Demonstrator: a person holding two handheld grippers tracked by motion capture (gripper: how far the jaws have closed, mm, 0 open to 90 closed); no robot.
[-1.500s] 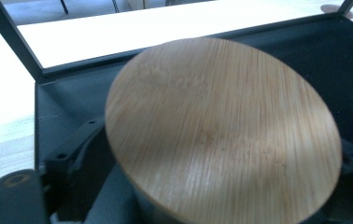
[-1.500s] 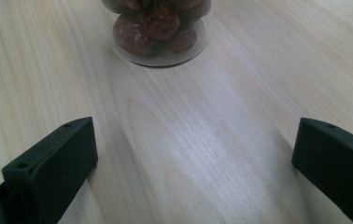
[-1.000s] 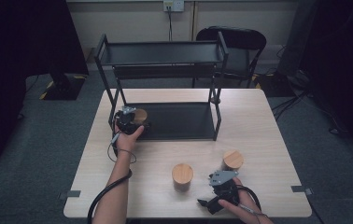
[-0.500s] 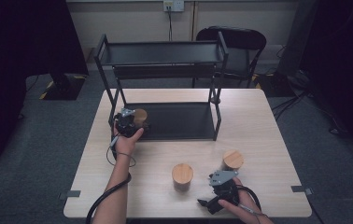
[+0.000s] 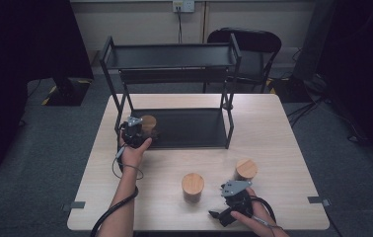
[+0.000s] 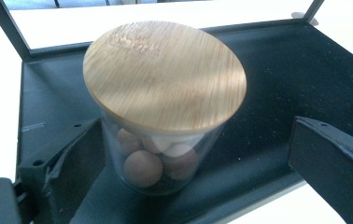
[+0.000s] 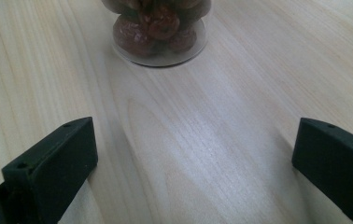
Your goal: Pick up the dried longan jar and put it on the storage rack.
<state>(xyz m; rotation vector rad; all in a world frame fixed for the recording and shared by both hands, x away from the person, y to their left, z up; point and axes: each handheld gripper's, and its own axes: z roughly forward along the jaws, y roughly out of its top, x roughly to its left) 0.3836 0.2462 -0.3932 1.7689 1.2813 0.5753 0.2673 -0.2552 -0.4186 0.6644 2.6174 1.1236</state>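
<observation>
at the left of the table (image 5: pixel 100 197), the left gripper (image 5: pixel 136 129) sits at the near left corner of the black metal rack (image 5: pixel 174 57). the person's left hand (image 5: pixel 134 152) holds it from the near side. its two black jaws stand apart, one on each side of a glass jar with a bamboo lid (image 6: pixel 164 79). in the left gripper view, the left jaw is right next to the glass and may be touching it. the right jaw is well away from the jar, so the jar is not squeezed. the jar stands upright on the low black shelf (image 6: pixel 277 74) of the rack, at its left end. round brown balls (image 6: pixel 142 167) and something pale lie inside the jar.

in the middle of the table, nearer the person, a second jar with a wooden lid (image 5: pixel 193 186) stands upright on the light wood. a third jar with a wooden lid (image 5: pixel 246 169) stands a bit to its right and a bit farther back.

the right gripper (image 5: pixel 231 201) is at the near right, close to these two jars, with the right hand (image 5: pixel 253 217) on it. its jaws are wide apart and hold nothing. in the right gripper view, bare table lies between them, and a jar of dark brown lumps (image 7: pixel 158 25) stands farther ahead.

behind the table stands a black chair (image 5: pixel 246 42).
</observation>
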